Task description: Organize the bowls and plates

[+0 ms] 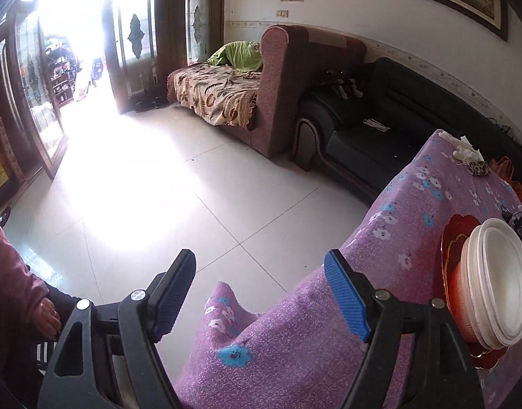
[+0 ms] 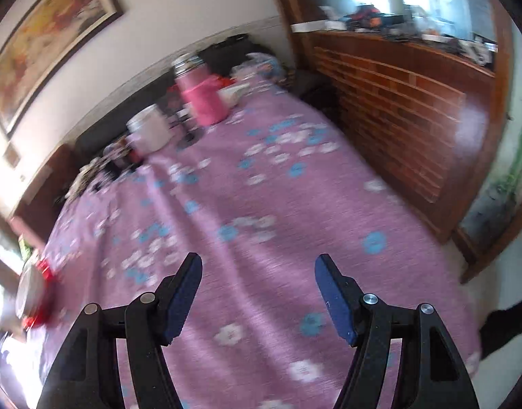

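Observation:
A stack of white bowls (image 1: 499, 283) sits on red plates (image 1: 457, 238) on the table with the purple flowered cloth (image 1: 407, 211), at the right edge of the left wrist view. My left gripper (image 1: 261, 293) is open and empty, over the table's corner, left of the stack. My right gripper (image 2: 257, 293) is open and empty above the cloth (image 2: 261, 187). The same white bowls on red plates (image 2: 32, 293) show blurred at the far left of the right wrist view.
A pink thermos (image 2: 199, 92), a white container (image 2: 150, 129) and small clutter (image 2: 104, 167) stand at the table's far side. A wooden cabinet (image 2: 397, 109) is to the right. A brown sofa (image 1: 261, 92), a black sofa (image 1: 380, 126) and tiled floor (image 1: 192, 187) lie beyond the table's corner.

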